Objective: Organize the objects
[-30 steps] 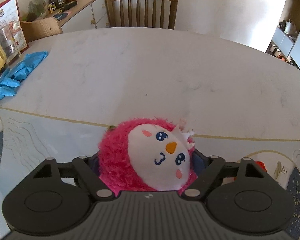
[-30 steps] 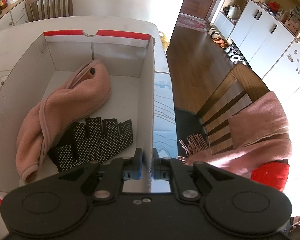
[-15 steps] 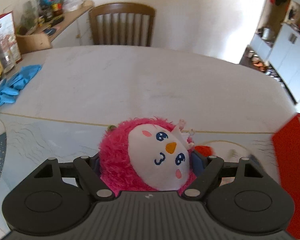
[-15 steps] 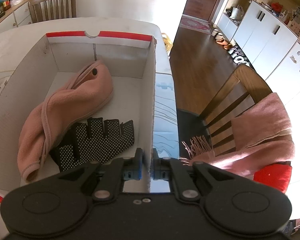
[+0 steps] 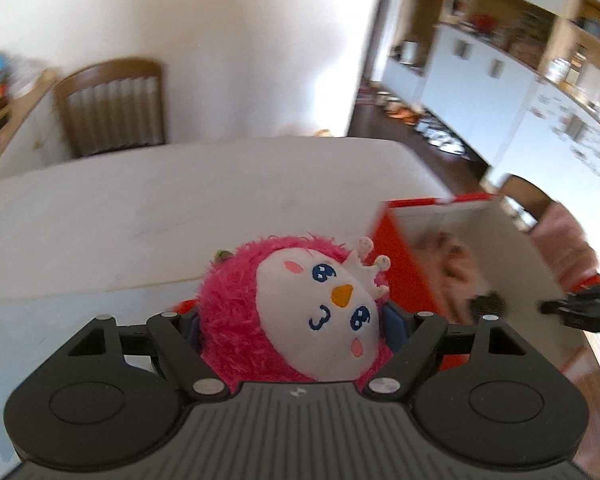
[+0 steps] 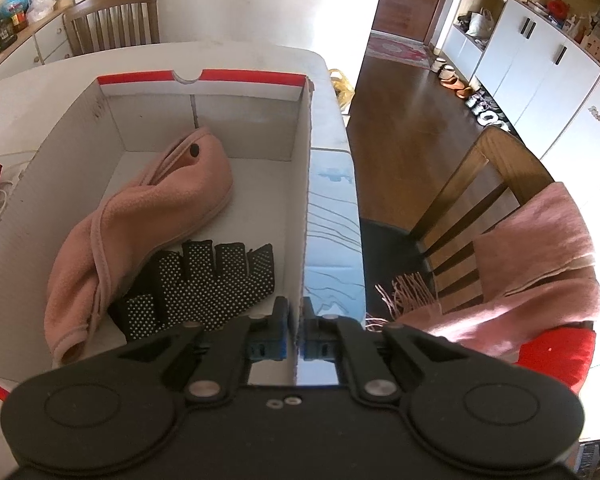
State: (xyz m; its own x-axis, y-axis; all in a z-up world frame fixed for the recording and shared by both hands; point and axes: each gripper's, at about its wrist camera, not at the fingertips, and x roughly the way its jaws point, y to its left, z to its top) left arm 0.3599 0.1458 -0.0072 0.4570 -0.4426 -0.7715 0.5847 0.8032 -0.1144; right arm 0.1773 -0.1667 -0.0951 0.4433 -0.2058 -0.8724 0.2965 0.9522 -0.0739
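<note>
We find the left gripper clamped on the pink plush toy. The right gripper pinches the cardboard box right wall near the table right edge.

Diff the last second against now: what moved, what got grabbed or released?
The left gripper swung right with the pink plush, bringing the box into its view. Nothing grabbed or released. The right gripper stays clamped on the box wall; pink cloth and dotted glove unmoved.
</note>
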